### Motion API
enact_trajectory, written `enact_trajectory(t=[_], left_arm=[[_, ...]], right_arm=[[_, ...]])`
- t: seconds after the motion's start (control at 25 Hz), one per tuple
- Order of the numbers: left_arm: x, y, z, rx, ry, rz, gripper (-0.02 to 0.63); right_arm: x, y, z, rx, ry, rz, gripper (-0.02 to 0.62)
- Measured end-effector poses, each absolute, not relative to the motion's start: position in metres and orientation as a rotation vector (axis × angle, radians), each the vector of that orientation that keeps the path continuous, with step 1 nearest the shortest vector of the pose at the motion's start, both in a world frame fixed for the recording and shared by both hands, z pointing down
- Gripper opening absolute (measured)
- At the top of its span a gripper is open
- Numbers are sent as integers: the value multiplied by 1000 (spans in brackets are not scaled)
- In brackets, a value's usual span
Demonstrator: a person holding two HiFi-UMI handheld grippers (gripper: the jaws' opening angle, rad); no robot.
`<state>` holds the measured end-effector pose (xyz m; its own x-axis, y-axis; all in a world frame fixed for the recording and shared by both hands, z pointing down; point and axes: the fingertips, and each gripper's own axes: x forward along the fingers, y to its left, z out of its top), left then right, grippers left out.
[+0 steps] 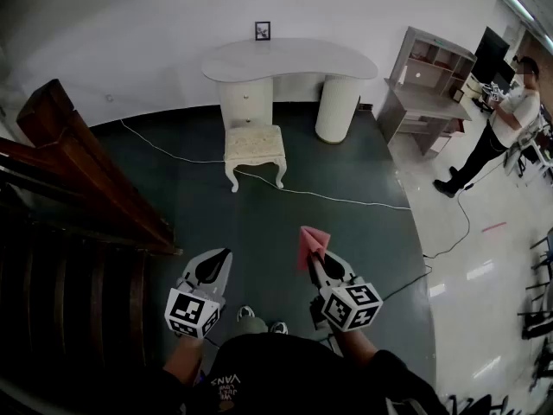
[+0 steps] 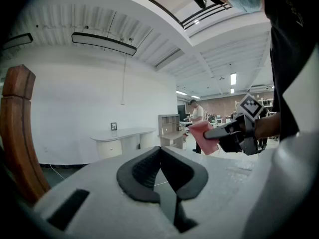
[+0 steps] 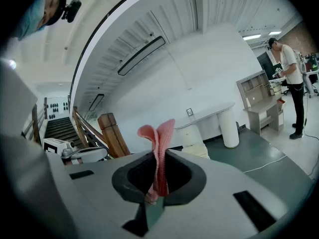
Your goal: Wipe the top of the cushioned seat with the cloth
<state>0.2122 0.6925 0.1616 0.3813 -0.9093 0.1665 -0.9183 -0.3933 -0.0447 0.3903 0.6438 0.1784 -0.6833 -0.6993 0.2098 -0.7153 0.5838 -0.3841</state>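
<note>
Our left hand-held gripper (image 1: 218, 264) is closed on nothing, while our right hand-held gripper (image 1: 316, 259) pinches the pink cloth (image 1: 309, 238). The cushioned seat (image 1: 254, 143) stands well ahead near the floor's far edge, so wiping hasn't begun; we must first walk up to it.

picture frame (image 1: 263, 30) on desk (image 1: 294, 59): contents too small to tell | cloth (image 3: 164, 131): lower end hidden inside right gripper (image 3: 158, 156) | staircase (image 1: 69, 292): cut off at left edge

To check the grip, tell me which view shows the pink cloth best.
The right gripper view: the cloth stands close-up, pinched in the right gripper. The head view shows a small pink tip; the left gripper view, a distant side.
</note>
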Motion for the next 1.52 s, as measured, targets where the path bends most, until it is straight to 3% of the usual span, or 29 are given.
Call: enact_trajectory(t=[0.8, 1.52], left_arm=[[187, 637, 185, 2529, -1650, 254, 17], [52, 470, 170, 2633, -1504, 253, 17]], right_arm=[[364, 586, 196, 1233, -2747, 799, 28], [240, 432, 177, 1425, -2711, 827, 28]])
